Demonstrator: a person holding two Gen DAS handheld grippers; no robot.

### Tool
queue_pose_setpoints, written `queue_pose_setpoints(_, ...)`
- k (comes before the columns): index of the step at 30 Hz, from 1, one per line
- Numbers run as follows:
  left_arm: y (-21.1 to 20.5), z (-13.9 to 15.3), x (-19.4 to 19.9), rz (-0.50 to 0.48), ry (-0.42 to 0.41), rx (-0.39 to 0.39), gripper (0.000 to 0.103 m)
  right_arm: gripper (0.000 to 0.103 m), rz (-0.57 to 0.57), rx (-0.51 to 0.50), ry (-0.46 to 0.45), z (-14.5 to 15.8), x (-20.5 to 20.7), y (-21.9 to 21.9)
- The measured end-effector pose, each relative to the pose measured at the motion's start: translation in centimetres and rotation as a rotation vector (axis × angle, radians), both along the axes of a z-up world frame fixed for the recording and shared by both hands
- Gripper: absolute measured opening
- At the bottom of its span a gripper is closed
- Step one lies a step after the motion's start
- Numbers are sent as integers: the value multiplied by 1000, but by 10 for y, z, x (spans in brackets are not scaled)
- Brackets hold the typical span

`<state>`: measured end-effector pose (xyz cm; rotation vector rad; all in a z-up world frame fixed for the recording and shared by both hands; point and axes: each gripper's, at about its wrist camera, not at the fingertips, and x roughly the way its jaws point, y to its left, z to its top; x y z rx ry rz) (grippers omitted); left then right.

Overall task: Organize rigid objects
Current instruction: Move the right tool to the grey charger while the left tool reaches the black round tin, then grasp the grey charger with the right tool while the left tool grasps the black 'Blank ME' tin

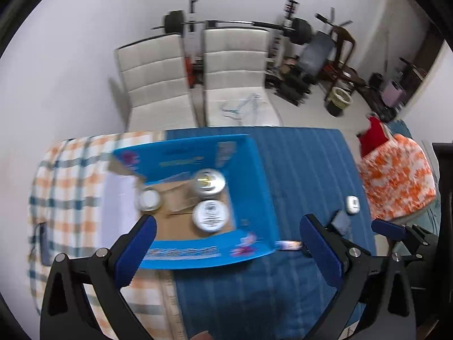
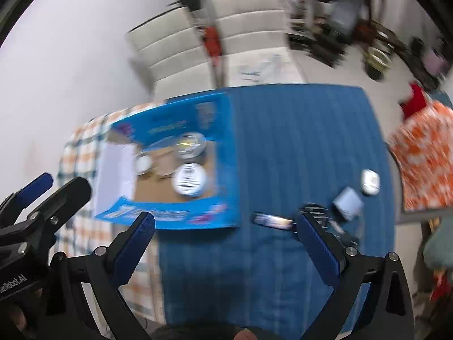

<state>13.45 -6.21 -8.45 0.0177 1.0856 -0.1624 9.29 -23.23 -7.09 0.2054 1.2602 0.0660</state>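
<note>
Right gripper (image 2: 226, 231) spread wide, empty, above the blue striped cloth (image 2: 297, 147). Ahead-left sits the open blue cardboard box (image 2: 223, 153), three round white-lidded tins (image 2: 189, 180) inside. A small dark tube (image 2: 271, 221) lies just beside the box; the white rounded case (image 2: 370, 182) is further right.

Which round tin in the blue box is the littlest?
The small white tin at the left of the blue box. The two other tins are clearly wider.

two white chairs (image 1: 198, 79) stand before a barbell rack (image 1: 235, 25)
</note>
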Motion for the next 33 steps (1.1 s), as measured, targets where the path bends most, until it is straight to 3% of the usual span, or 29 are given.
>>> queue_pose_setpoints(4, -65, -28, 6, -84, 18, -15, 103, 102, -112, -13, 41, -18, -4, -72)
queue_pose_setpoints(7, -112, -63, 7, -151, 77, -23, 103, 102, -183, -25, 83, -44, -8, -127)
queue_pose_setpoints(15, -181, -164, 21, -163, 273, -63, 103, 101, -216, -17, 228, -153, 0, -221)
queue_pose_setpoints(18, -190, -188, 26, -157, 327, -92, 103, 101, -175, -8, 240, -181, 8, -237)
queue_pose_setpoints(24, -194, -215, 17, -130, 366, -129, 103, 101, -82, -31, 224, -209, 25, -250)
queue_pose_setpoints(33, -159, -231, 17, 12, 374, -103, 102, 100, 150, -67, 230, -247, 58, -221)
